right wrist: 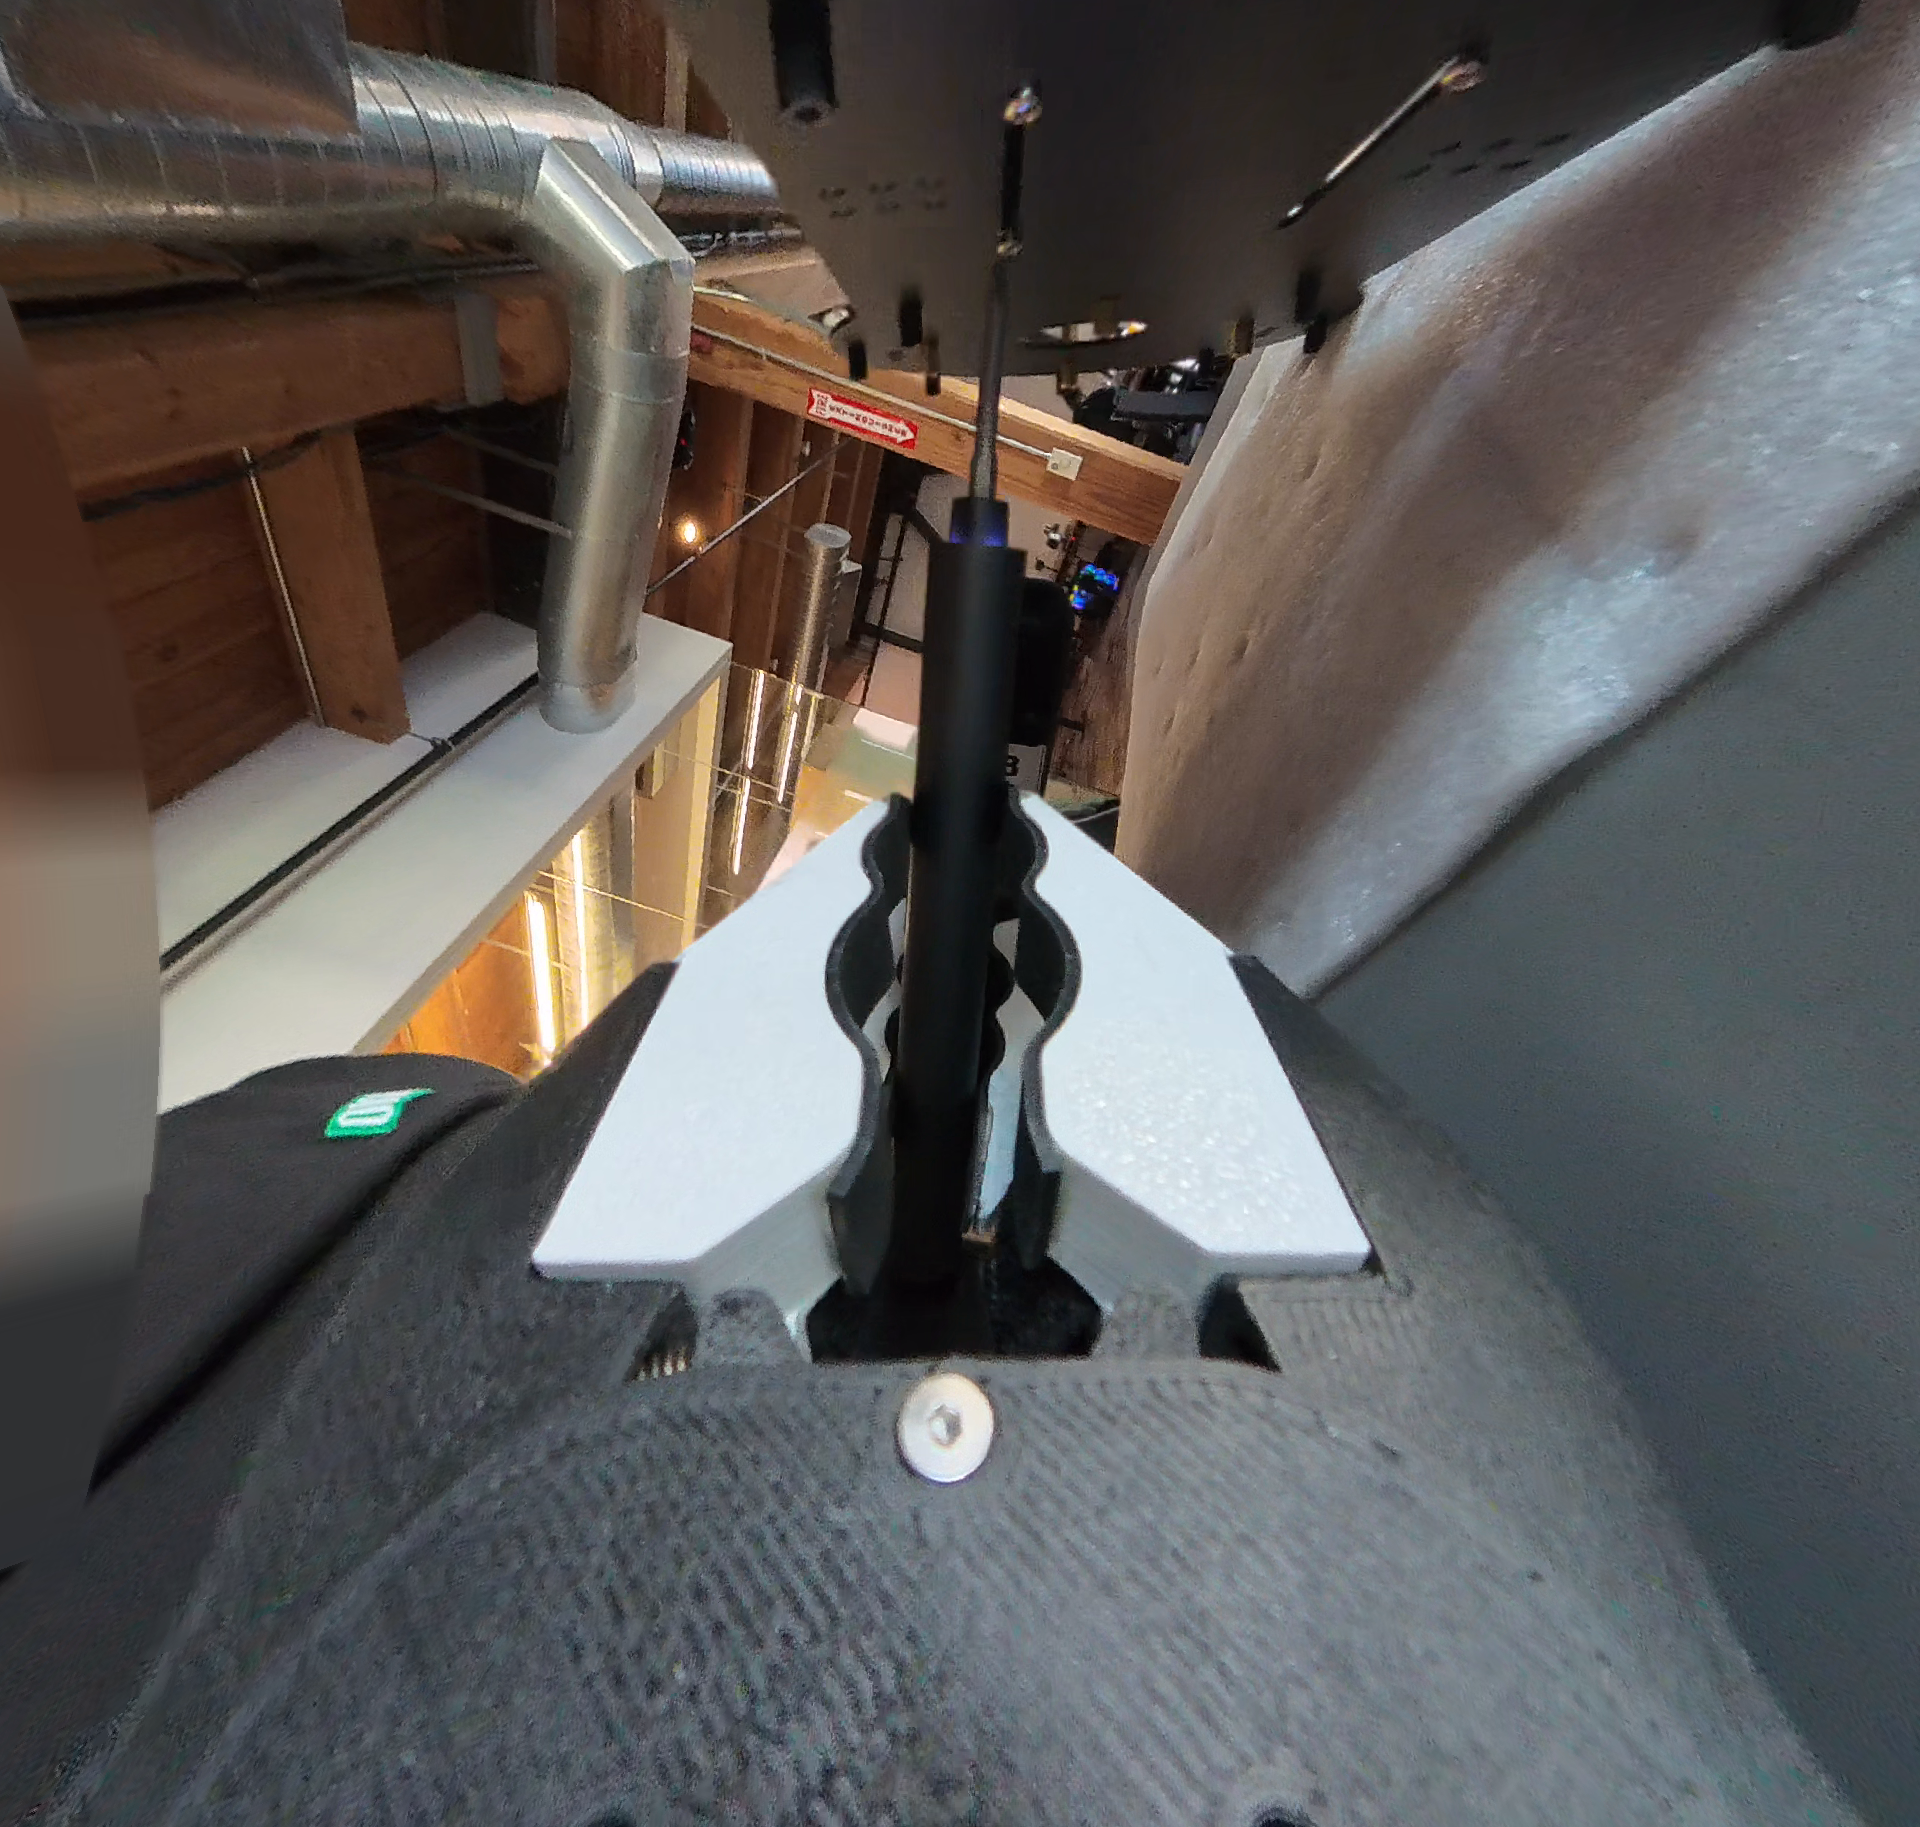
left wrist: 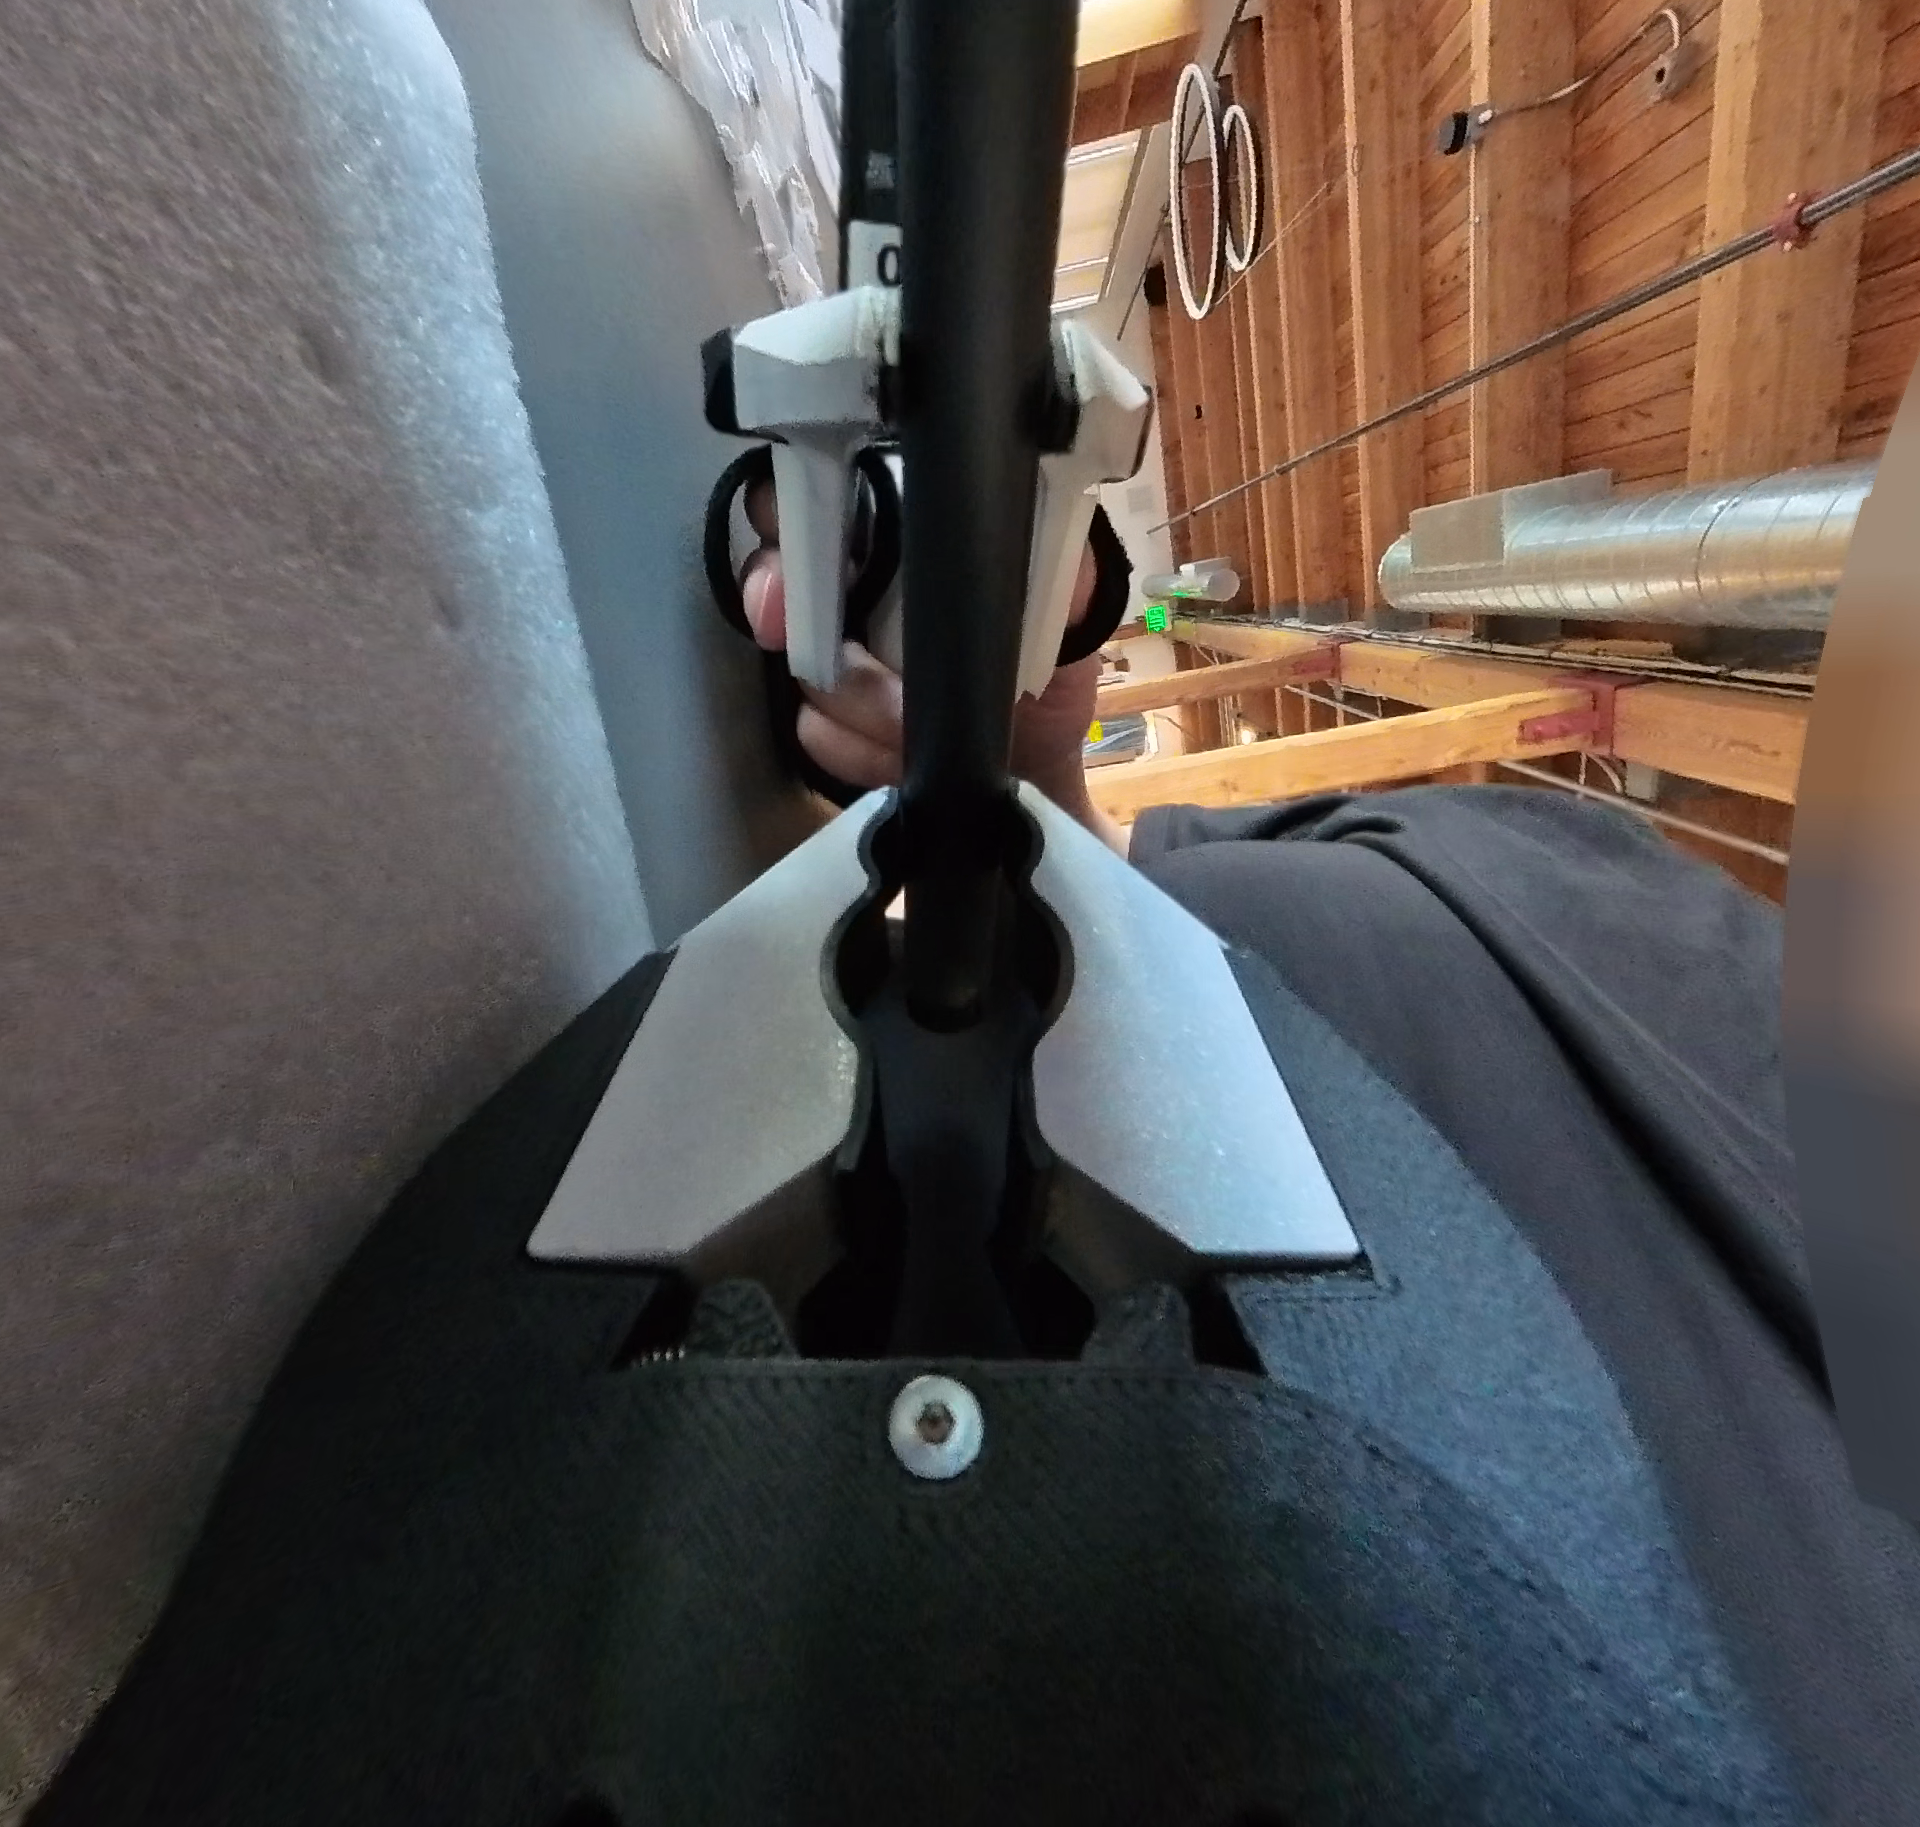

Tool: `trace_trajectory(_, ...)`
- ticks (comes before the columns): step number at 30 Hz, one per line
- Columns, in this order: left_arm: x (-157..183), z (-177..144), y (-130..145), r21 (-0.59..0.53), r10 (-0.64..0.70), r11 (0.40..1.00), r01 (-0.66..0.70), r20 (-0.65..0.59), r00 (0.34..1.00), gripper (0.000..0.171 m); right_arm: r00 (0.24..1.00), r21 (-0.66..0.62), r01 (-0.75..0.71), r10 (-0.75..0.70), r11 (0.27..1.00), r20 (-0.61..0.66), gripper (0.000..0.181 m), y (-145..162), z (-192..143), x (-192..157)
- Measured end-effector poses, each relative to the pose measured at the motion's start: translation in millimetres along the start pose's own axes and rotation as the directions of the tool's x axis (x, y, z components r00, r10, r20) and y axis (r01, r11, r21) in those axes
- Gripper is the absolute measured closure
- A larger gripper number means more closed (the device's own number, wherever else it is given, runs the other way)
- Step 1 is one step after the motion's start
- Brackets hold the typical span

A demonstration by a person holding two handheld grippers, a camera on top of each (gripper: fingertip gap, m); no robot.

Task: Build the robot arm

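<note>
Here, my left gripper [left wrist: 951, 842] clamps the near end of a black rod [left wrist: 971, 323]; farther along, my right gripper [right wrist: 954, 821] clenches it too, its thin bit [right wrist: 995, 364] meeting a dark metal plate [right wrist: 1195, 115]. A white label [left wrist: 878, 265] shows beyond, its writing partly hidden.

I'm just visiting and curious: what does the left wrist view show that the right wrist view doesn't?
Only the left view shows the right gripper from outside, with the hand holding it, and ring lights.

Only the right view shows the tool's thin tip reaching a screw on a dark plate, and the duct's elbow.

Both show a black rod-shaped tool clamped in white fingers, grey foam, wooden beams.
</note>
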State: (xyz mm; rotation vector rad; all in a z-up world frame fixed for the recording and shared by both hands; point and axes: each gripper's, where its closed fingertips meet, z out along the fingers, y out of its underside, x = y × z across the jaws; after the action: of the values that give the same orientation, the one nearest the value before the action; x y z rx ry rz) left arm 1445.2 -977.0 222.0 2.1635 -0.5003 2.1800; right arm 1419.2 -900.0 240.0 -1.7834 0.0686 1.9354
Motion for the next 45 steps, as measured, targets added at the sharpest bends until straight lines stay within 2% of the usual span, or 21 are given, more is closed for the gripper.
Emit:
trace_trajectory(10,-8.3,-24.6,14.4,-0.035,0.033,0.999,-0.03,0.097,0.995,0.154,0.999,-0.054,0.02,-0.022,0.998,-0.03,0.165,16.8,16.1,1.2)
trace_trajectory(20,-14.0,-43.4,7.5,-0.007,0.063,0.998,-0.063,0.126,0.99,0.154,0.998,-0.038,0.034,-0.035,0.999,-0.042,0.164,13.6,33.2,5.0)
trace_trajectory(28,-7.7,-48.4,-2.6,0.051,0.011,0.999,-0.013,0.041,0.999,0.155,0.999,-0.029,0.02,-0.021,0.999,-0.037,0.166,7.0,48.4,9.4)
trace_trajectory(35,-4.3,-51.5,-3.5,0.025,0.01,1.0,-0.01,-0.002,1.0,0.155,0.996,-0.009,0.068,-0.068,0.998,-0.058,0.166,5.6,52.8,9.7)
trace_trajectory(45,-4.8,-60.3,-8.4,0.0,0.009,1.0,-0.009,0.04,0.999,0.155,0.99,0.044,0.118,-0.114,0.992,-0.082,0.165,-1.8,49.8,8.6)
